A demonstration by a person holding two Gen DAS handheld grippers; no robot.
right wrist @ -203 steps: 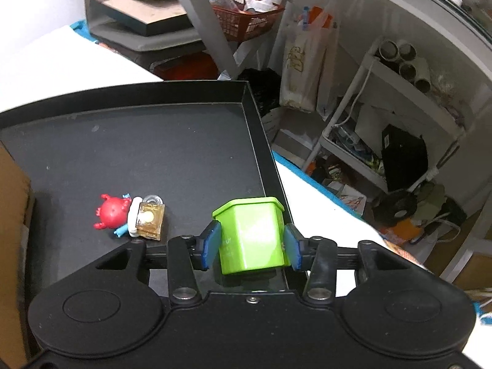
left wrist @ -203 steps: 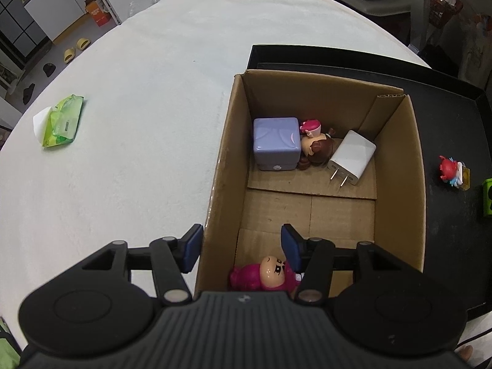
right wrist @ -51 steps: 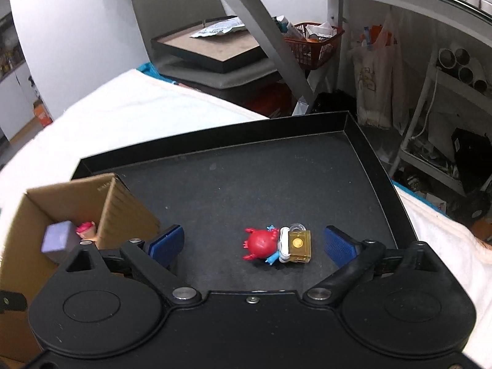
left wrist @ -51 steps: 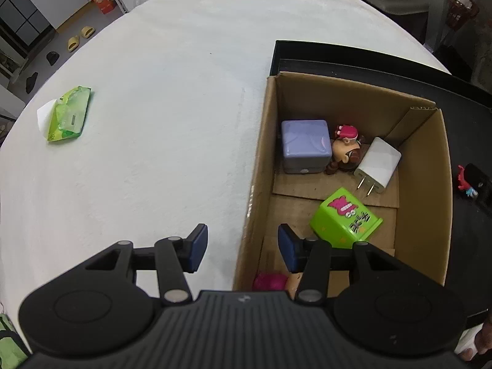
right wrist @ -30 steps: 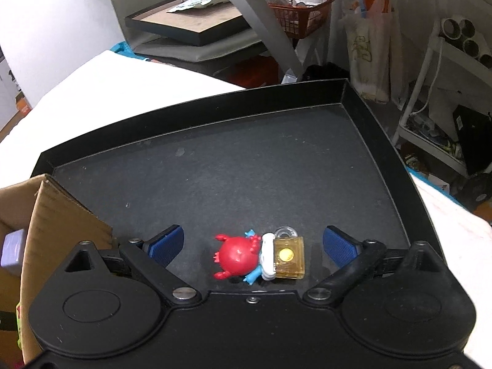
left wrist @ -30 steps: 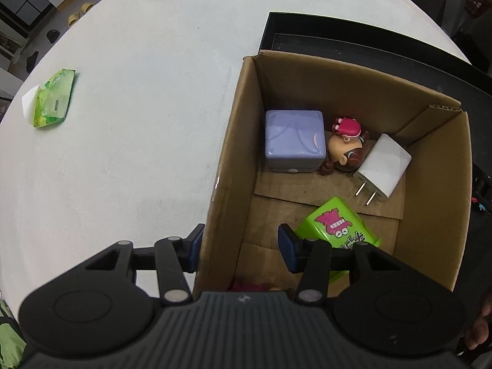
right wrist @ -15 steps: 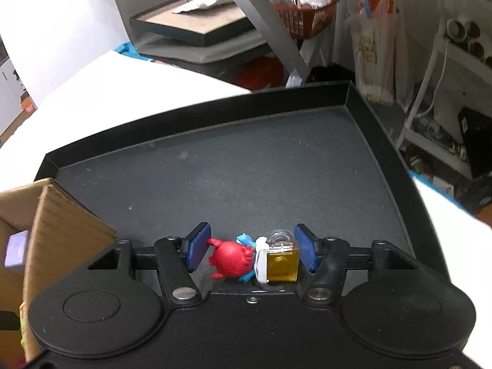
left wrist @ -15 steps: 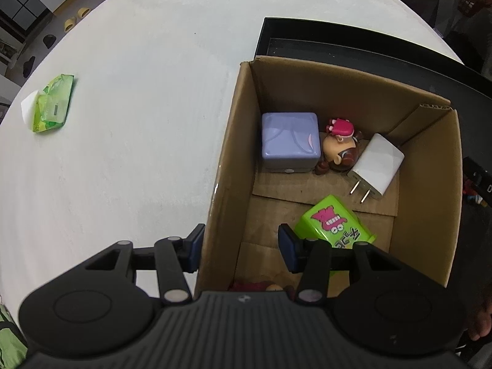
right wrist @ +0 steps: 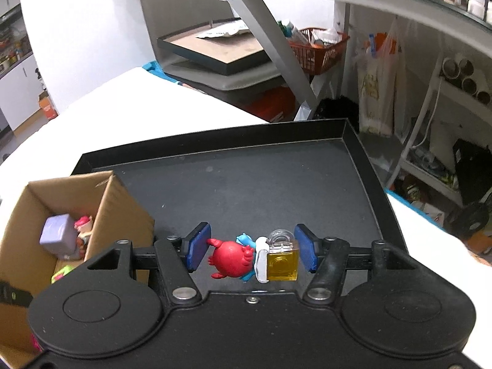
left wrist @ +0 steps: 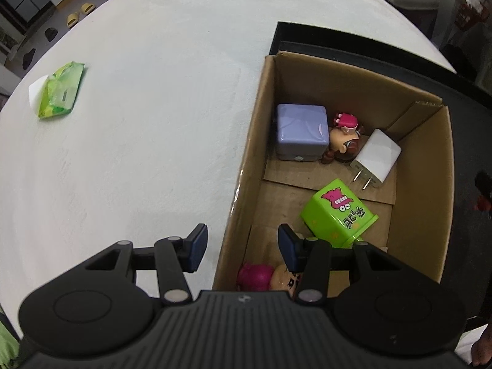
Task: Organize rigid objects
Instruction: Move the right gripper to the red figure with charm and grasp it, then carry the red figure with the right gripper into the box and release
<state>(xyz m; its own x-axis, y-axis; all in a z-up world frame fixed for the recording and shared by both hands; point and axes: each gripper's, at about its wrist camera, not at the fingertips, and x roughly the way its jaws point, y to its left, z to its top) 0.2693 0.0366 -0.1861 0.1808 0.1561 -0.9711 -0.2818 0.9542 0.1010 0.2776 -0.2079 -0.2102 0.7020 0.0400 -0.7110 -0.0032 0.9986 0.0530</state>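
My right gripper (right wrist: 252,250) is shut on a red crab toy (right wrist: 232,258) joined to a clear yellow block (right wrist: 282,261), held above the black tray (right wrist: 276,184). The cardboard box (left wrist: 338,86) stands on the tray's left part. Inside it lie a purple cube (left wrist: 299,130), a doll figure (left wrist: 344,141), a white charger (left wrist: 376,156), a green box (left wrist: 338,212) on its side and a pink-haired figure (left wrist: 264,278). My left gripper (left wrist: 242,243) is open and straddles the box's left wall near its front corner, with one finger inside and one outside.
A green packet (left wrist: 60,93) lies far left on the white tablecloth (left wrist: 153,123). Beyond the tray's far edge are a metal table leg (right wrist: 276,46), stacked framed trays (right wrist: 215,52) and a red basket (right wrist: 319,43). Shelves with clutter stand at the right.
My right gripper went from wide open around the red crab toy to shut on it, then rose off the tray with it. The left gripper stayed at the box wall.
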